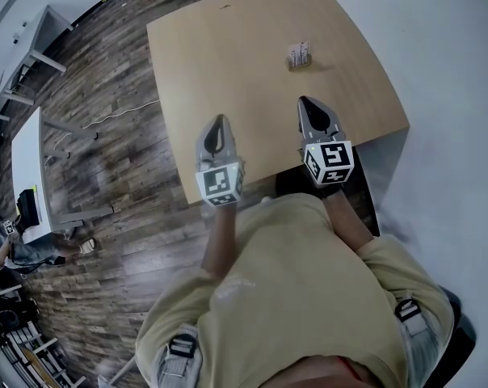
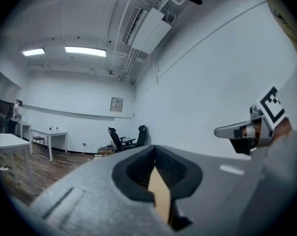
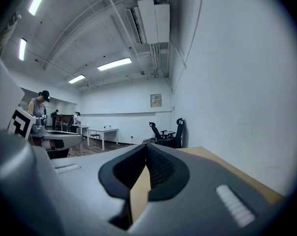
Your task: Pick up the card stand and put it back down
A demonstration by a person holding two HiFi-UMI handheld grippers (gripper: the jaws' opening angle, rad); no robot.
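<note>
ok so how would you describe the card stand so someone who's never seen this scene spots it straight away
Start at the light wooden table in the head view. On its far part, beyond the tip of the right gripper, stands the card stand. It is the only loose thing on the top: small and pale, unlike the grey right gripper and left gripper held nearer the person.

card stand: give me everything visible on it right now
The card stand is a small, pale, boxy piece that seems to hold printed cards; its print and material are too small to tell. It sits, apparently upright, on the light wood table, toward the far side. It lies ahead of the right gripper, clearly apart from it. Nothing touches it but the tabletop. Neither gripper view shows it.
</note>
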